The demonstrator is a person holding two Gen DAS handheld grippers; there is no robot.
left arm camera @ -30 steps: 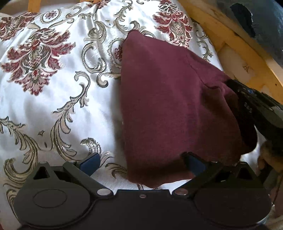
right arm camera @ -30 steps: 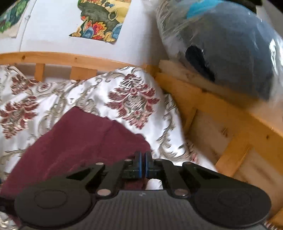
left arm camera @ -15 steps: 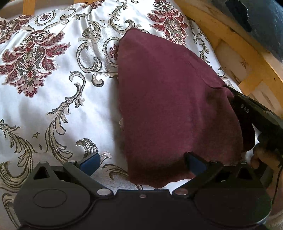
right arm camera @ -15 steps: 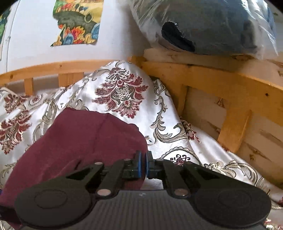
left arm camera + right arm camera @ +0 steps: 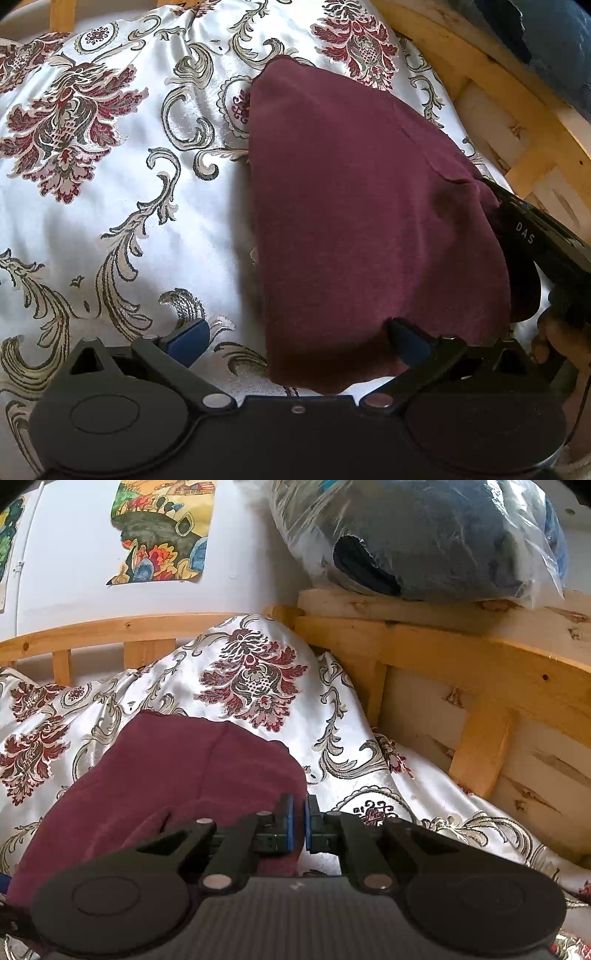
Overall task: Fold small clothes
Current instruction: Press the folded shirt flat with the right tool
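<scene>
So the maroon garment (image 5: 369, 229) is a soft, plain knit piece with no print, lying folded over on the bed (image 5: 110, 229), toward the bed's right side near the wooden frame (image 5: 491, 85). It looks roughly triangular from the left wrist view, narrow at the far end and wide and rounded at the near end, with a faint seam line running across its right part. The fabric is mostly smooth, with a little flap bunched up on the right edge.

Left tool (image 5: 295, 343) is spread wide, its blue pads sitting either side of the garment's near edge; the right pad touches or overlaps the cloth, the left one is over bare bedspread.

Right tool (image 5: 298, 823) is pinched almost fully together, just a sliver between the blue pads, and it's right at the garment's right edge. Can't tell if any cloth is actually caught in there.

Behind the frame there's a plastic-wrapped bundle (image 5: 436, 535) and a colourful picture (image 5: 162, 528) on the wall.
</scene>
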